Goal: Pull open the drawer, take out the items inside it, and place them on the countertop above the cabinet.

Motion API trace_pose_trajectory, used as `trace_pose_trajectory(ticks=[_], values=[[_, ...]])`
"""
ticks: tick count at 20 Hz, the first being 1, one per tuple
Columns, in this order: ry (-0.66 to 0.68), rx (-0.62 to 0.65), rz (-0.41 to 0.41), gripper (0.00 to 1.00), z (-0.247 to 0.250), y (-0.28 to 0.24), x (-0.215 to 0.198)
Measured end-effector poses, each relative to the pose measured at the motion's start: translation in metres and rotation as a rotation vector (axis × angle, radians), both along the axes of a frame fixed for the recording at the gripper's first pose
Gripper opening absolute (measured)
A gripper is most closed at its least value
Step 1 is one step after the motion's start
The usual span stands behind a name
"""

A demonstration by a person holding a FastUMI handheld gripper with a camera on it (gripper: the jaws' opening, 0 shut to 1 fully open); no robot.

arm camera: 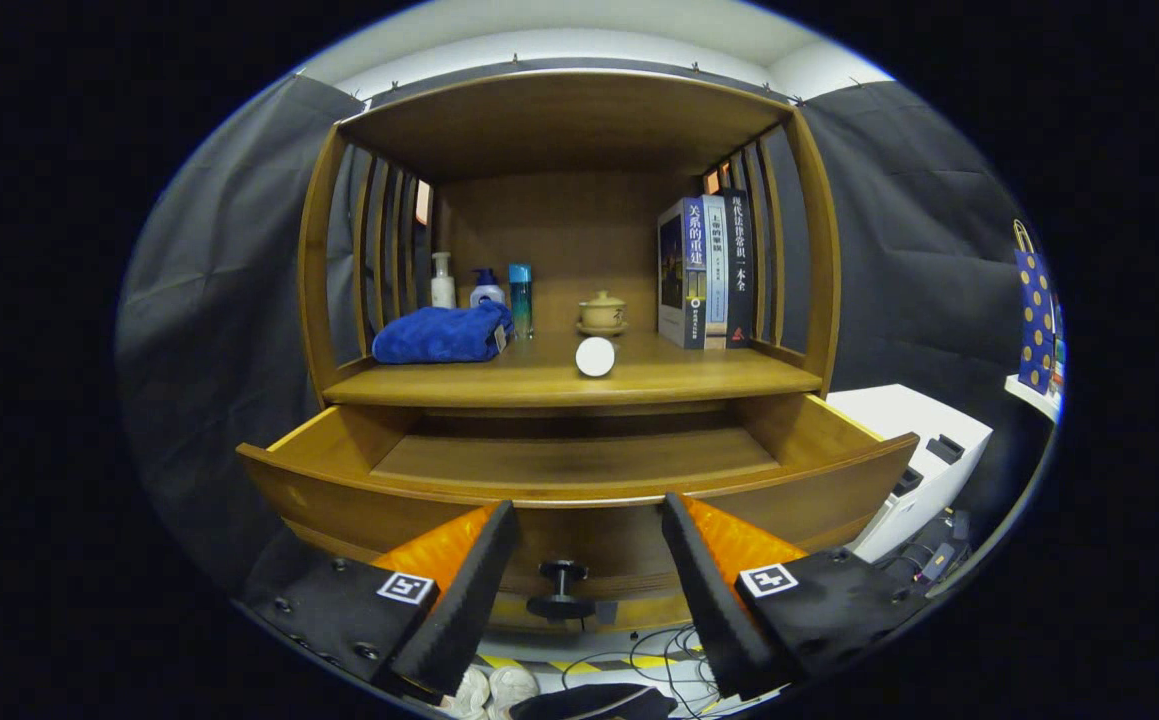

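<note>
The wooden cabinet's drawer (579,500) stands pulled open just ahead of my fingers, and its visible floor is bare wood. Its dark knob (561,588) hangs between and below my fingertips. My gripper (589,520) is open, with nothing between the fingers, held in front of the drawer's front panel. On the countertop (699,375) above the drawer a white round item (595,357) lies near the front edge, beyond the fingers. Whether anything lies at the drawer's hidden near side I cannot tell.
On the countertop sit a folded blue towel (439,335), bottles (484,288) behind it, a small lidded tea cup (602,313) and upright books (706,272) at the right. A white box (924,460) stands to the cabinet's right. Cables (669,650) lie on the floor below.
</note>
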State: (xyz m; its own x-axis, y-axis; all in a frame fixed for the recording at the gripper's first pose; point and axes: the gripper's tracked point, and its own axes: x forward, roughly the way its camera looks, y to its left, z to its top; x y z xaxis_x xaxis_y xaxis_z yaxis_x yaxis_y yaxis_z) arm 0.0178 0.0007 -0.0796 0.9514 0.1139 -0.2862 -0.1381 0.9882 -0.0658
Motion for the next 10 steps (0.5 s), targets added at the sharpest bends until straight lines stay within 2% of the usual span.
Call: trace_pose_trajectory(ticks=[10], values=[[0.006,0.079,-0.006,0.98,0.004,0.001,0.019]])
